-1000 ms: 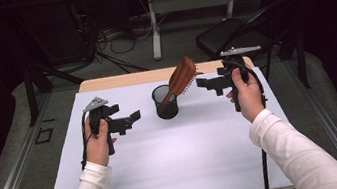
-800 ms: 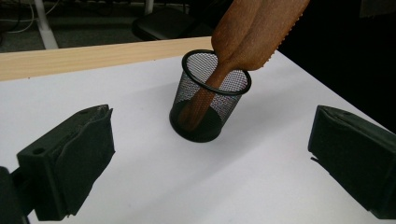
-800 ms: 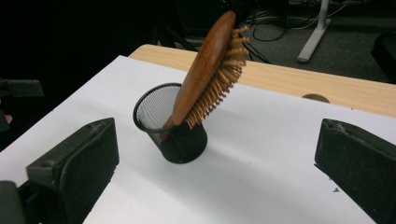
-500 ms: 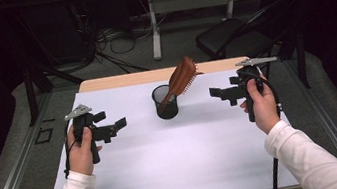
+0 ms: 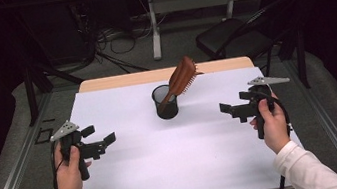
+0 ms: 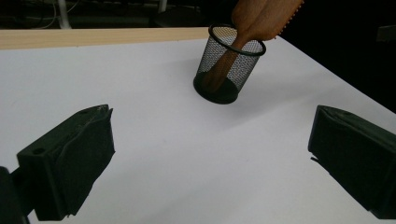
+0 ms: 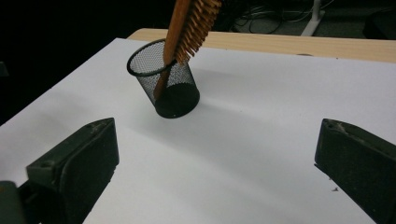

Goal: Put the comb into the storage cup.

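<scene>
Sleeves: white, entering the high view from the bottom edge; one at each lower corner.
Left hand [image 5: 69, 171]: wrapped round the handle of its gripper, over the table's near left part.
Left gripper [image 5: 102, 140]: jaws spread wide and holding nothing; grey three-cornered plate on top; pointed toward the table's middle; in its own view [image 6: 210, 158] the two black jaws stand far apart with bare sheet between them.
Right hand [image 5: 273, 127]: gripping its handle at the right side of the table, a little farther back than the left.
Right gripper [image 5: 232, 110]: jaws likewise released and empty; grey plate on top, cable trailing down by the wrist; aimed left toward the cup; in its own view [image 7: 215, 163] the jaws sit wide apart.
Sheet [image 5: 182, 168]: white, covering nearly all the table top; bare between the grippers.
Cup [image 5: 165, 102]: black wire mesh, round, upright on the sheet at mid-table, toward the far edge — well apart from both grippers; seen ahead of each gripper's jaws [image 6: 228, 65] [image 7: 166, 86].
Brush [image 5: 182, 78]: brown wood, handle down inside the cup, head leaning out over the rim up and to the right — bristles facing right in the high view; held by neither gripper.
Table [image 5: 163, 74]: light wood strip showing past the sheet's far edge.
Beyond: a dark chair [image 5: 231, 39], a white table leg [image 5: 152, 26] and loose cables [image 5: 102, 38] on the floor.
</scene>
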`<state>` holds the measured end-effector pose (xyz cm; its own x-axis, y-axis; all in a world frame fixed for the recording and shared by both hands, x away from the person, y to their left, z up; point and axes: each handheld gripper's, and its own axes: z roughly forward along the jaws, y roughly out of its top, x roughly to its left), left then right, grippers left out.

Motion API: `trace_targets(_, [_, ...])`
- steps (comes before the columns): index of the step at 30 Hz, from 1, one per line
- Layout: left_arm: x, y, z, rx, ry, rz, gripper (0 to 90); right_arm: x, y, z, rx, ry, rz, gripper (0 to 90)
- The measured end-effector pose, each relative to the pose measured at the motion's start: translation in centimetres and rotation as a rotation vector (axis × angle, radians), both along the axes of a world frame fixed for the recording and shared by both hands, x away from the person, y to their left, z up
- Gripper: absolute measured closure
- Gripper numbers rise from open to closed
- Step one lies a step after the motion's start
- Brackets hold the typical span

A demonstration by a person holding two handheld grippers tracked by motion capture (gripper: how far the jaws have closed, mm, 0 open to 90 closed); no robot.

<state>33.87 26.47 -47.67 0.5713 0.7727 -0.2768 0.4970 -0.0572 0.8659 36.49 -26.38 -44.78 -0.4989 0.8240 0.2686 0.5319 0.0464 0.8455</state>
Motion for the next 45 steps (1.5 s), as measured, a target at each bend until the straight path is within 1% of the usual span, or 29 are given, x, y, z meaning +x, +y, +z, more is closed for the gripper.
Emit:
trace_targets(7, [-1.3,0.8,-0.9,0.011,-0.015,0.005,0.6,-2.0,-1.0,-1.9,0.001,-0.007,-0.016,0.0])
trace_targets(11, [-1.9,1.0,-1.5,0.018,-0.017,-0.004,0.6,-3.1,-1.6,-3.0,0.011,-0.003,-0.027,0.0])
trace_targets(13, [-2.1,1.1,-1.8,0.017,-0.019,-0.005,0.6,-3.7,-1.9,-3.5,0.009,-0.011,-0.036,0.0])
trace_targets(16, [-2.5,1.3,-2.2,0.011,-0.022,-0.009,0.6,-4.5,-2.2,-4.3,0.011,-0.009,-0.04,0.0])
trace_targets(19, [-2.9,1.4,-2.5,0.009,-0.028,-0.015,0.6,-5.3,-2.5,-5.1,0.041,0.003,-0.051,0.0])
trace_targets(20, [-3.0,1.4,-2.7,0.008,-0.031,-0.015,0.6,-5.6,-2.6,-5.4,0.054,-0.002,-0.058,0.0])
trace_targets(21, [-3.1,1.4,-2.8,0.009,-0.032,-0.014,0.6,-5.9,-2.7,-5.6,0.055,0.004,-0.059,0.0])
trace_targets(24, [-3.2,1.5,-3.1,0.009,-0.029,-0.013,0.6,-6.5,-2.9,-6.3,0.06,-0.002,-0.079,0.0])
trace_targets(27, [-3.3,1.5,-3.3,0.013,-0.034,-0.014,0.6,-6.9,-3.2,-7.0,0.048,0.007,-0.088,0.0])
trace_targets(32, [-3.3,1.8,-3.6,0.014,-0.042,-0.006,0.6,-7.6,-3.6,-7.9,0.027,-0.002,-0.112,0.0])
trace_targets(34, [-3.3,1.9,-3.7,0.014,-0.042,-0.002,0.6,-7.8,-3.7,-8.2,0.007,-0.007,-0.114,0.0])
trace_targets(37, [-3.3,2.0,-4.0,0.012,-0.044,0.002,0.6,-8.0,-3.8,-8.4,0.014,-0.013,-0.11,0.0])
trace_targets(38, [-3.3,2.0,-4.0,0.014,-0.045,0.001,0.6,-8.0,-3.9,-8.5,0.007,-0.006,-0.106,0.0])
trace_targets(41, [-3.3,2.1,-4.2,0.013,-0.051,0.0,0.6,-8.1,-3.9,-8.9,0.006,-0.011,-0.104,0.0])
trace_targets(45, [-3.2,2.1,-4.4,0.013,-0.052,-0.004,0.6,-8.2,-4.0,-9.4,-0.026,-0.019,-0.106,0.0])
